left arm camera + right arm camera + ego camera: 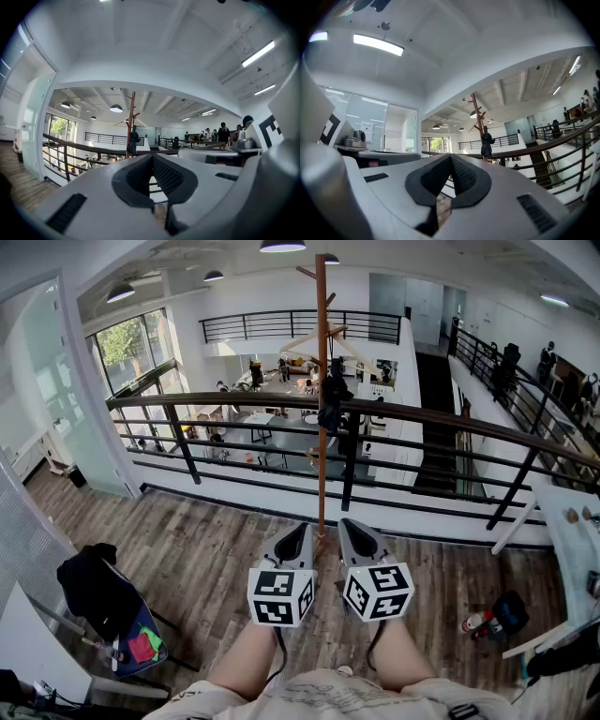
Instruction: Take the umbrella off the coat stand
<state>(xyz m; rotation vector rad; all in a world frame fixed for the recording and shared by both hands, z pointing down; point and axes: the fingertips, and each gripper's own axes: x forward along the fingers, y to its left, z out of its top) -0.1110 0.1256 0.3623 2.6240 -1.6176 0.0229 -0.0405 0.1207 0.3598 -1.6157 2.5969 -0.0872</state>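
A tall brown coat stand (322, 352) rises in front of the balcony railing. A dark folded umbrella (330, 404) hangs from one of its upper pegs. My left gripper (300, 529) and right gripper (349, 524) are held side by side near the foot of the pole, level, both shut and empty, well short of the umbrella. In the left gripper view the stand (131, 117) and the umbrella (134, 140) show far beyond the closed jaws (152, 159). The right gripper view shows the umbrella (487, 144) up and to the right of its closed jaws (451, 158).
A dark metal railing (441, 418) runs across behind the stand, with an open drop beyond. A chair with dark clothes (98, 596) stands at the left. A white table (574, 531) is at the right, with a bottle and bag (492, 618) on the floor.
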